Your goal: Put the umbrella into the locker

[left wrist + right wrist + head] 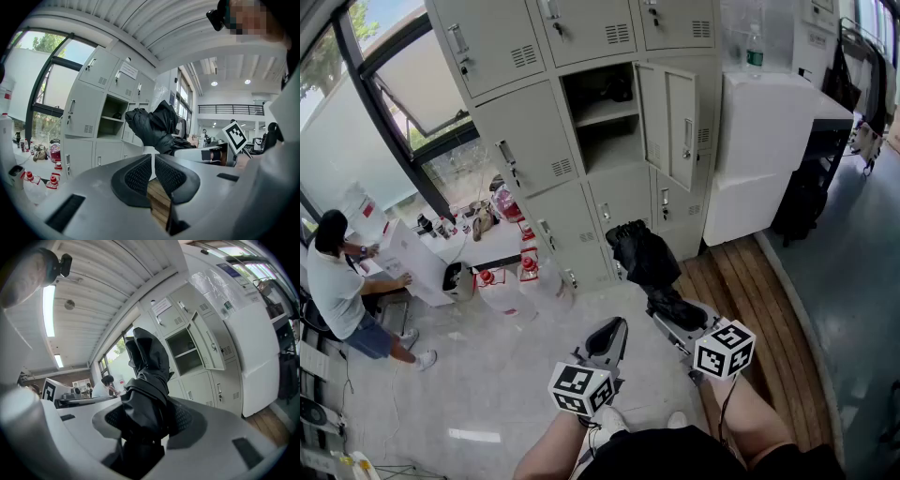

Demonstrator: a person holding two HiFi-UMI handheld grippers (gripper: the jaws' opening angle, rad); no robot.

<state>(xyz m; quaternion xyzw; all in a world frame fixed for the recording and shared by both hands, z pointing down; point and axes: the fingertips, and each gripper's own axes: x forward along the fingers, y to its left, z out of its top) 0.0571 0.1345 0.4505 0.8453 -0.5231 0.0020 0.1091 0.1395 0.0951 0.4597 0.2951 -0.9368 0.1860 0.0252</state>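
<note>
A folded black umbrella sticks out forward from my right gripper, whose pads are shut on its lower part; it fills the middle of the right gripper view as the umbrella. Ahead stands a bank of grey lockers with one open locker, its door swung to the right. A dark object lies on the upper shelf inside. My left gripper hangs lower left of the umbrella, jaws shut with nothing between them, and sees the umbrella to its right.
A white cabinet stands right of the lockers. Large water bottles with red caps sit on the floor at the left. A person crouches at far left by a white board. Wooden flooring runs along the right.
</note>
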